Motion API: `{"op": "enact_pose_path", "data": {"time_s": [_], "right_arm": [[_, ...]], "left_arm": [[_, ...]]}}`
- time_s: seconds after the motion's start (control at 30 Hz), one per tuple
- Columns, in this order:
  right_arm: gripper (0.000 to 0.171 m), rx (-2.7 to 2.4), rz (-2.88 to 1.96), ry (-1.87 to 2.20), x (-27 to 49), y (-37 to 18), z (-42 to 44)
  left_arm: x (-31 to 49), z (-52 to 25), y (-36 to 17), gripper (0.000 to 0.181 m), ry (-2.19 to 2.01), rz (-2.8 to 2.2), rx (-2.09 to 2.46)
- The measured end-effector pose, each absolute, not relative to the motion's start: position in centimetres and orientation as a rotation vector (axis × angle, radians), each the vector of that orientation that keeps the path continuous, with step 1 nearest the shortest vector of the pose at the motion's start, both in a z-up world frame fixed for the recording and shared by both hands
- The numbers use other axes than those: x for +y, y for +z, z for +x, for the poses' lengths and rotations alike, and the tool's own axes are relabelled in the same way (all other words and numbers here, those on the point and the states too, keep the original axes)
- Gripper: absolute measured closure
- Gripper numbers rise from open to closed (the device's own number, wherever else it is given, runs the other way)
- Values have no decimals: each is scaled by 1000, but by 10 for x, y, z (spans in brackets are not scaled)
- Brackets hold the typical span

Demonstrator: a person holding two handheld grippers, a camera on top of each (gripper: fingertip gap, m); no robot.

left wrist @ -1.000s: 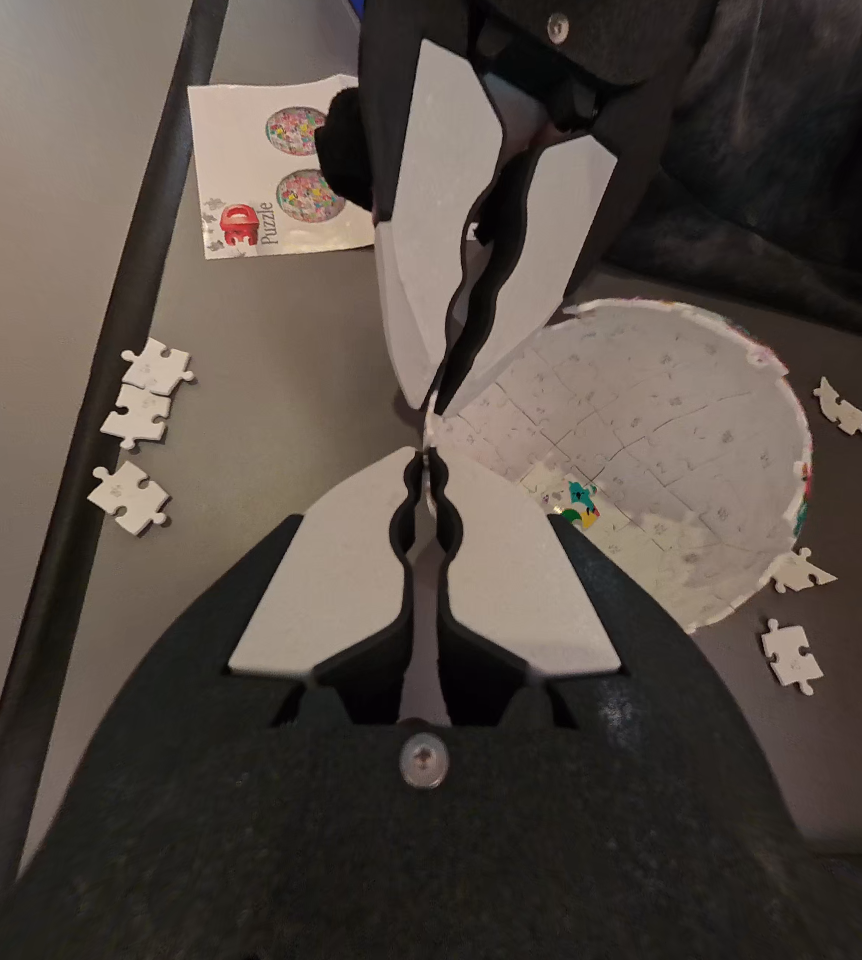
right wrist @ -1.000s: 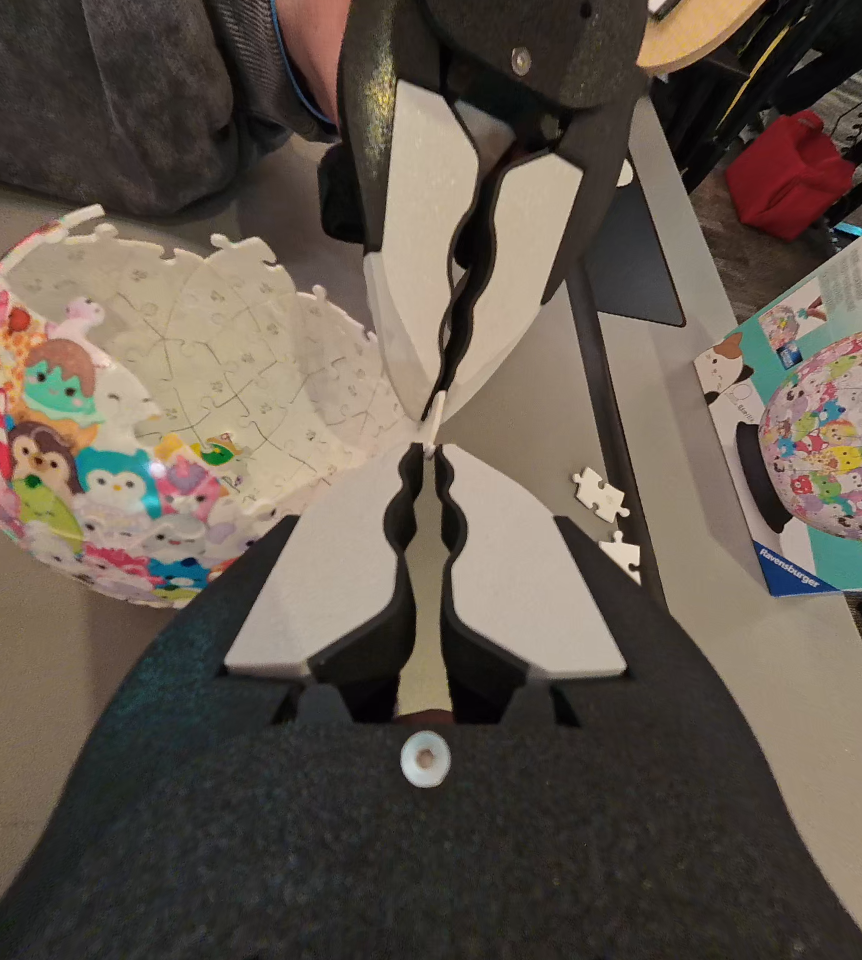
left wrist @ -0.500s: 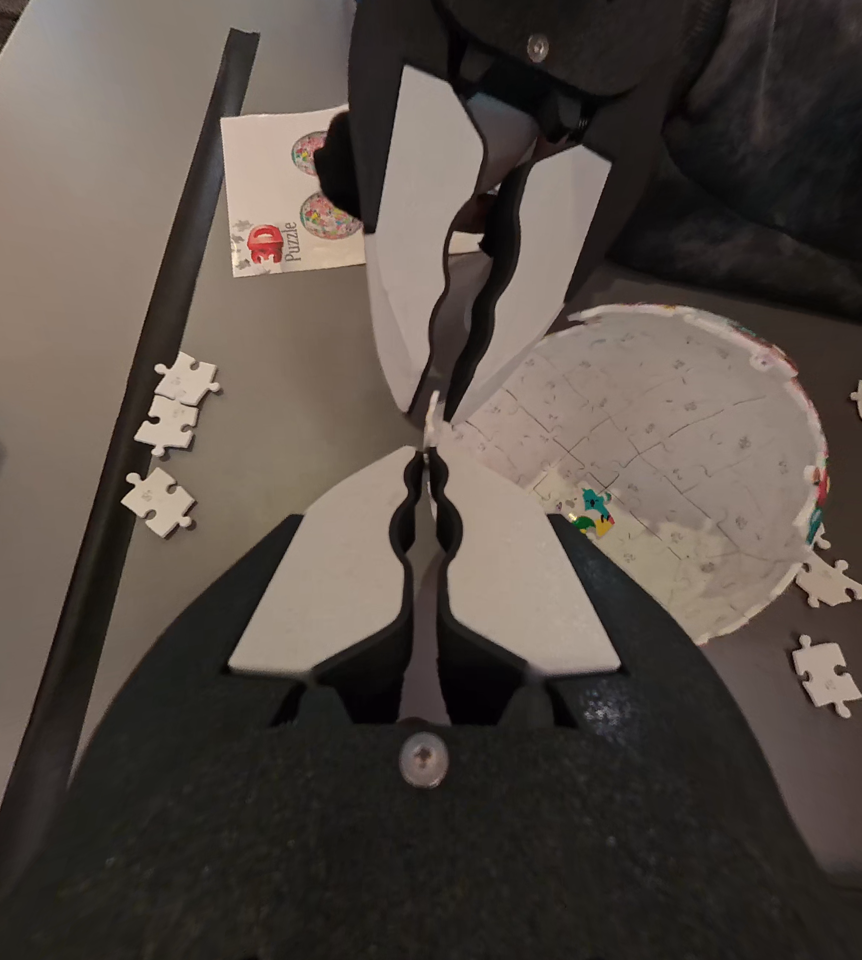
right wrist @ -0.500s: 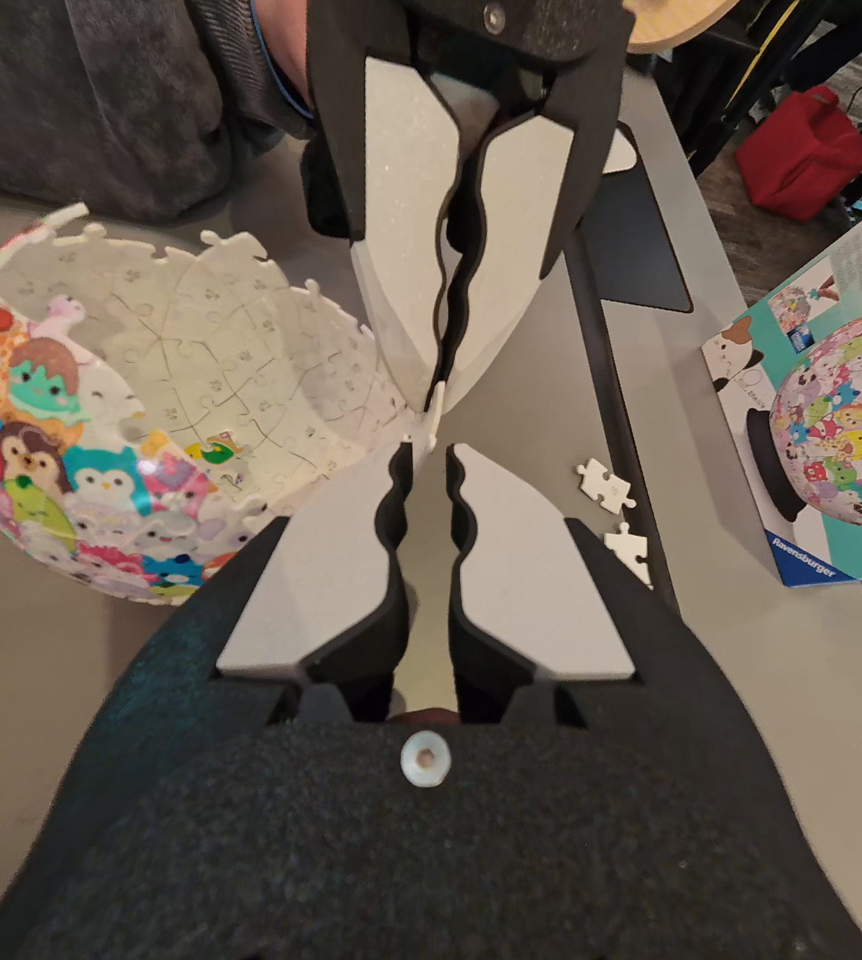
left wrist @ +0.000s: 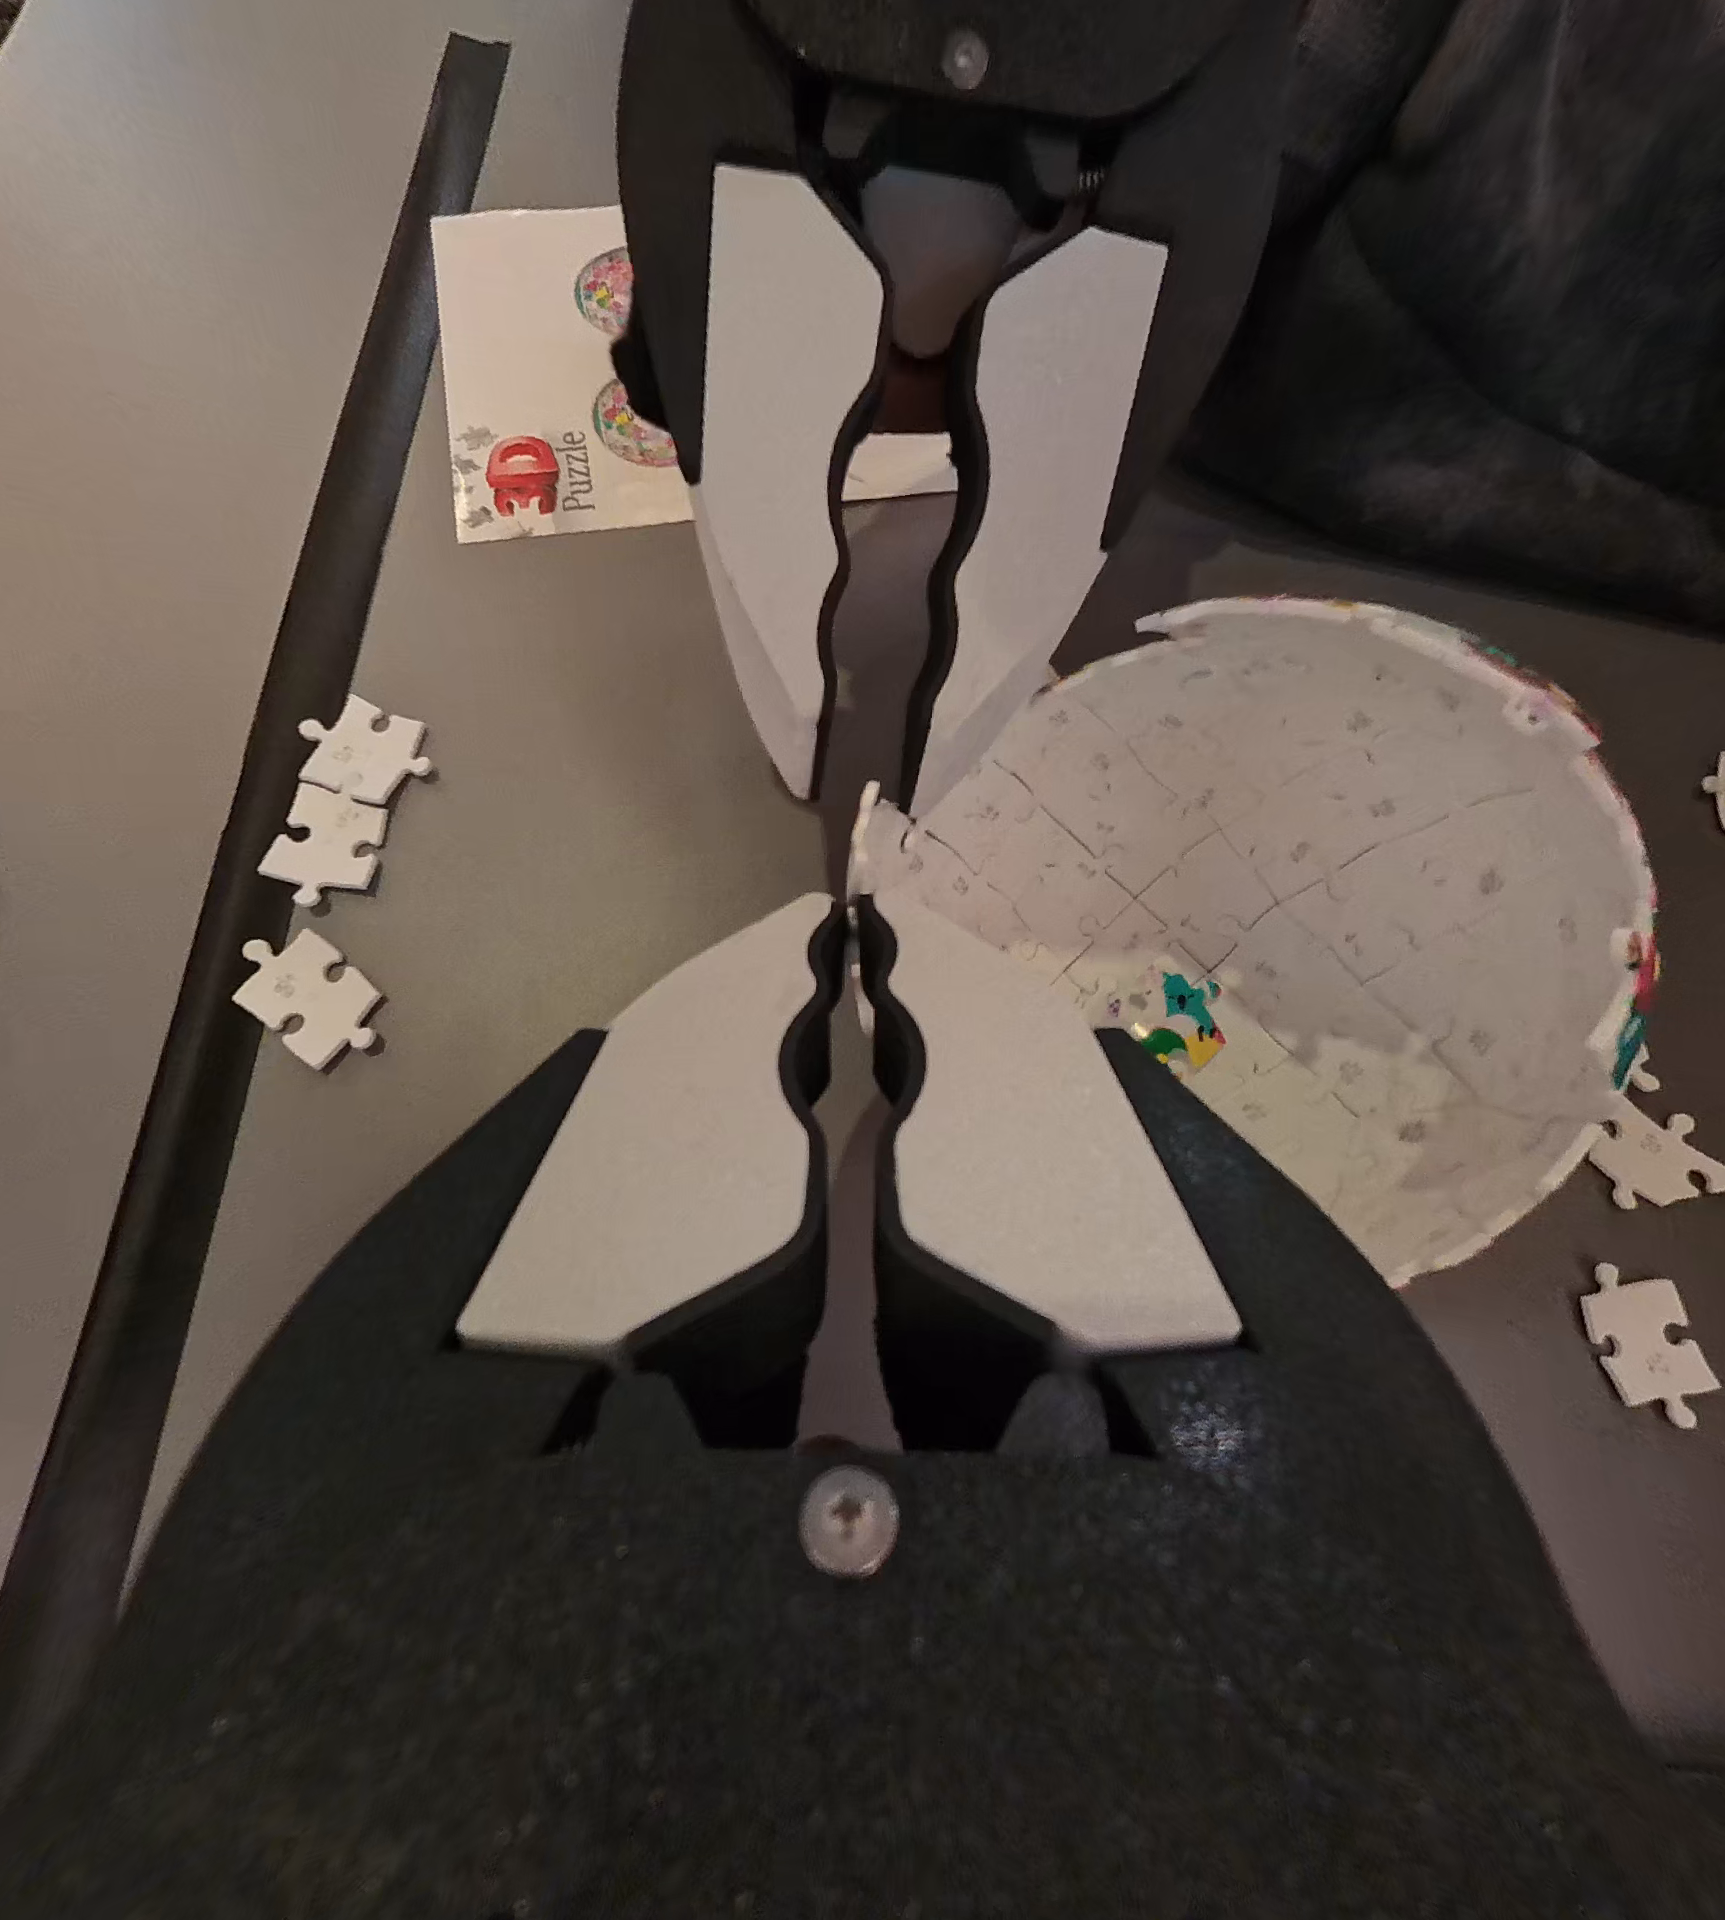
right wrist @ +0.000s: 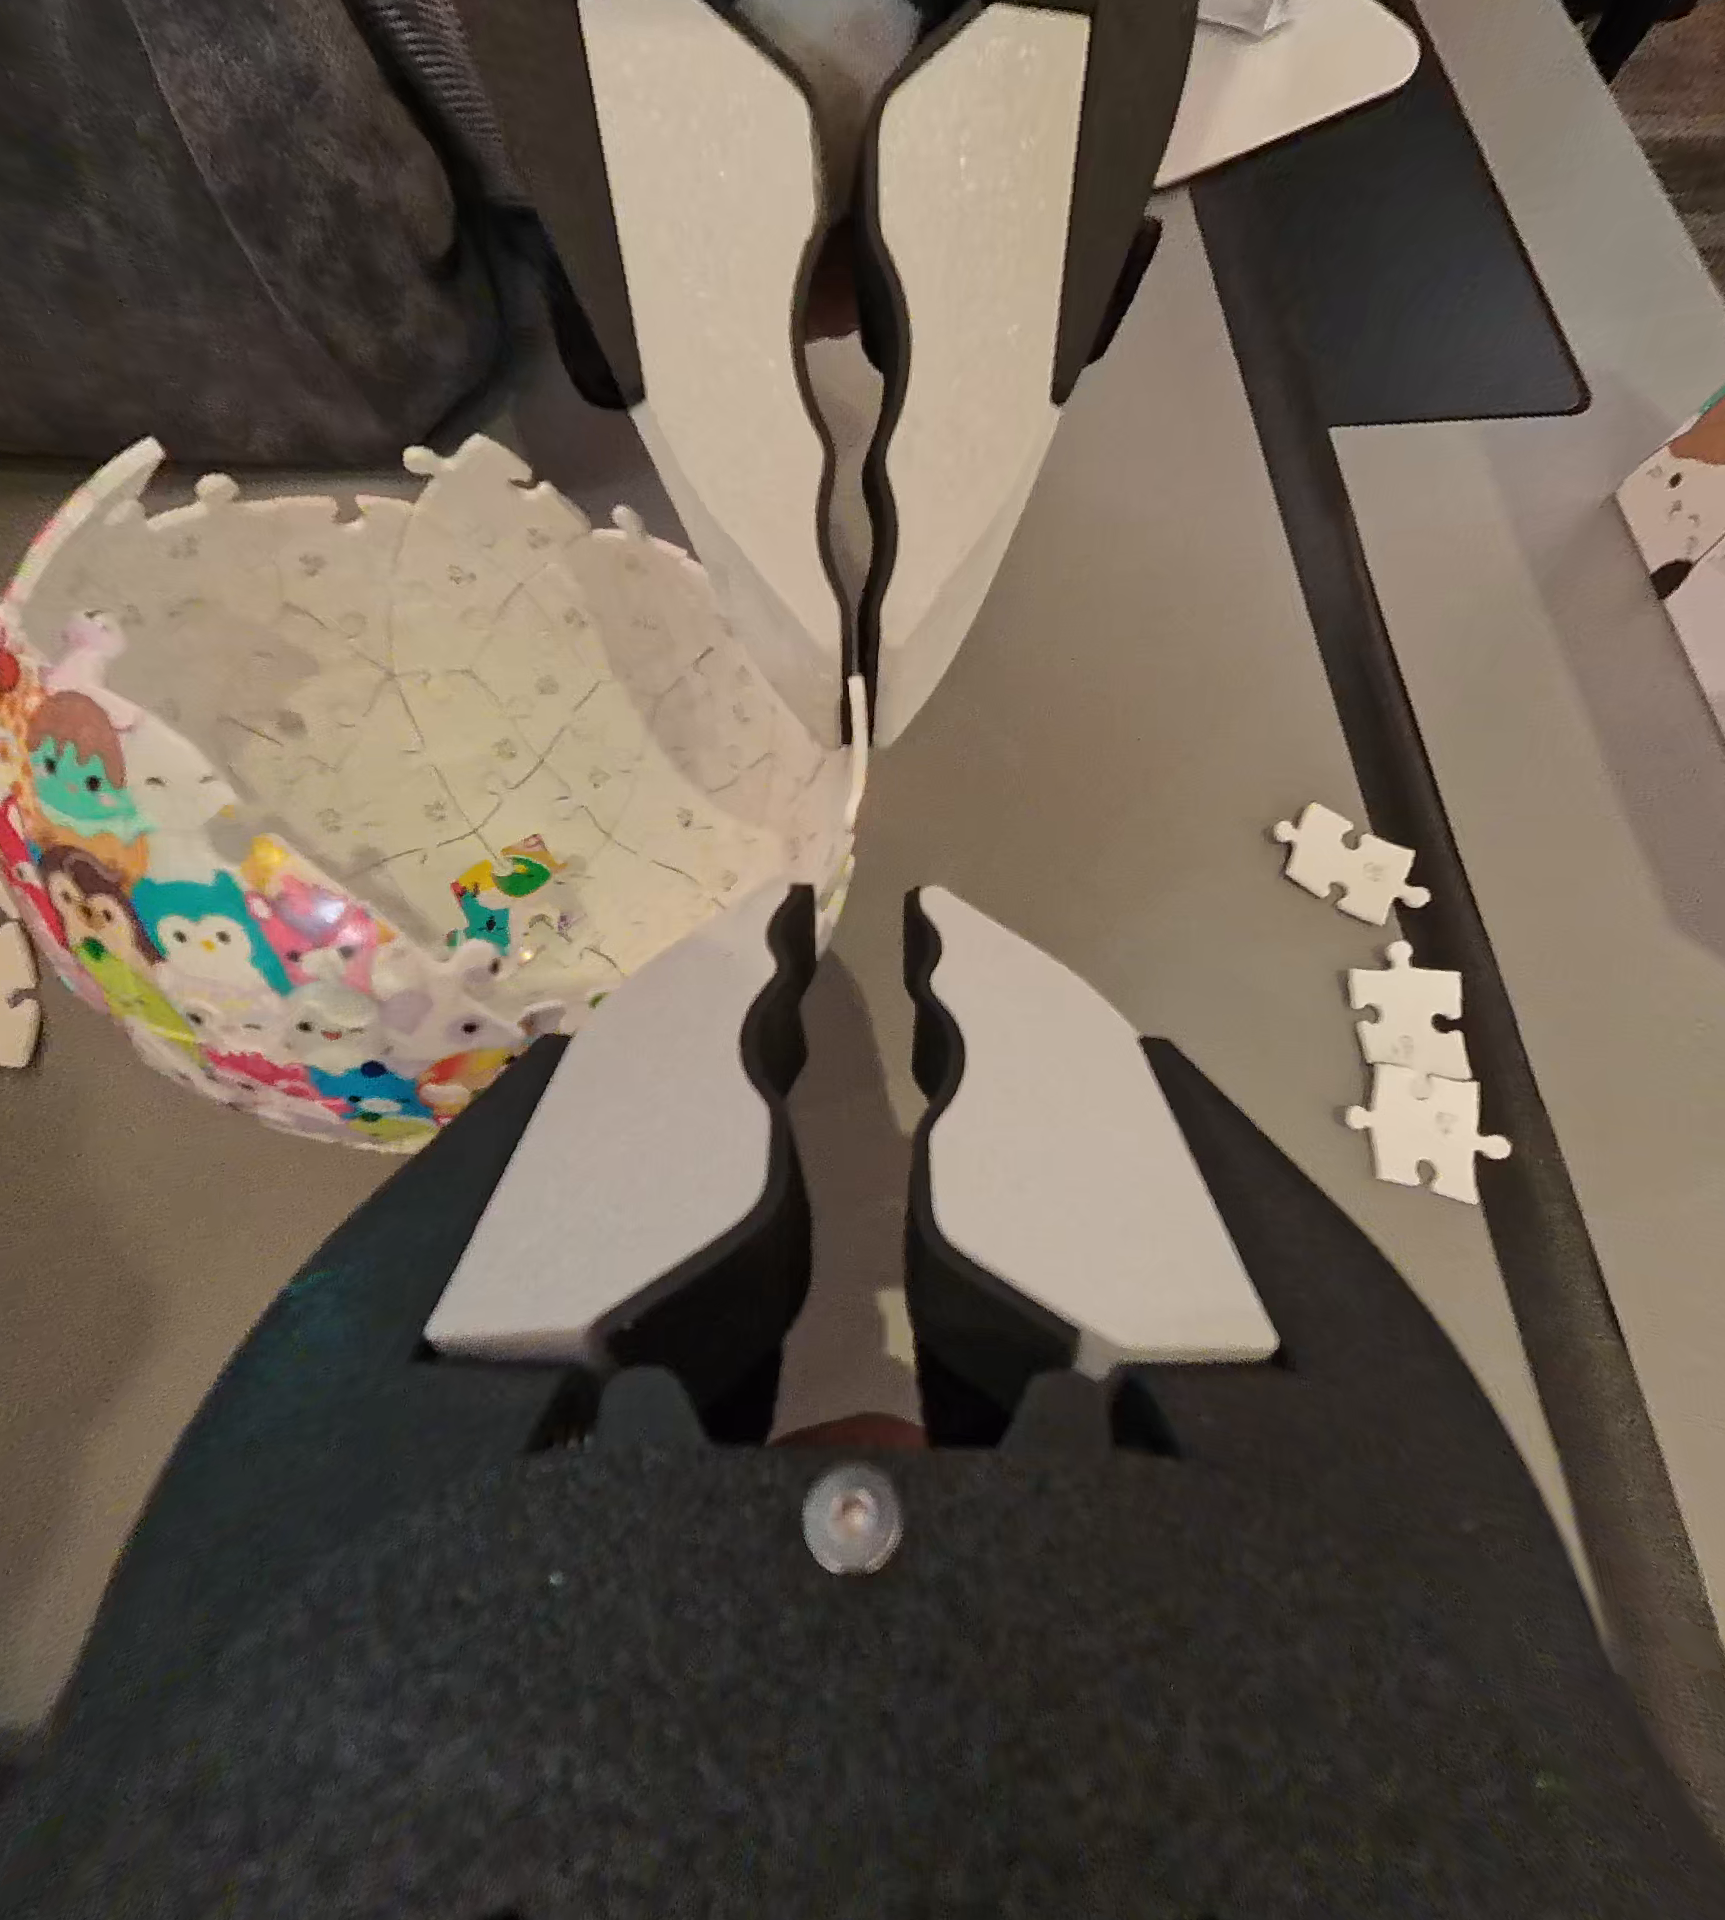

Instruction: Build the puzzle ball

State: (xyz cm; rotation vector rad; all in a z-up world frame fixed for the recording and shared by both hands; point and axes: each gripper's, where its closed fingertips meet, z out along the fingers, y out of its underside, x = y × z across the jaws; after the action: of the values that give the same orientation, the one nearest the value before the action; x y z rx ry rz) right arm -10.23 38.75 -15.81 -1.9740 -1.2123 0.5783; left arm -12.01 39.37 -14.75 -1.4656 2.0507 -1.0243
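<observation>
While left tool [left wrist: 850,914] pinches one puzzle piece [left wrist: 868,847], right tool [right wrist: 858,904] spread; three loose pieces [left wrist: 333,873] beside.

Dim, warm indoor light. Soft shadows fall under the puzzle ball [right wrist: 318,831] and loose pieces [left wrist: 318,883]. Wide-angle bend at the edges; table rail [left wrist: 266,831] bows. Near gripper bodies soft, grainy. Slight blur overall.

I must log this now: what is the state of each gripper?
Left gripper: closed on the small white puzzle piece, held edge-on.
Right gripper: open, holding nothing.
</observation>
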Motion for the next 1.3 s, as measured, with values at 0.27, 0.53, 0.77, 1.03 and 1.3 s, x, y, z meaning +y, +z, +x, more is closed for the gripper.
{"op": "enact_pose_path", "data": {"time_s": [0.27, 0.53, 0.77, 1.03, 1.3], "right_arm": [[148, -1182, -1986, 599, 387, -147, -97], [149, -1159, -2177, 668, 385, -124, -90], [145, -1394, -2618, 526, 379, -149, -98], [147, -1420, -2797, 247, 372, -164, -89], [162, -1470, -2832, 238, 370, -173, -95]], "left_arm": [[396, -120, -135, 180, -1083, -1453, 1992], [448, -139, -111, 180, -1183, -1503, 1637], [481, -146, -136, 180, -1235, -1582, 1357], [469, -130, -158, 180, -1168, -1575, 1467], [468, -130, -157, 179, -1232, -1590, 1457]]}}
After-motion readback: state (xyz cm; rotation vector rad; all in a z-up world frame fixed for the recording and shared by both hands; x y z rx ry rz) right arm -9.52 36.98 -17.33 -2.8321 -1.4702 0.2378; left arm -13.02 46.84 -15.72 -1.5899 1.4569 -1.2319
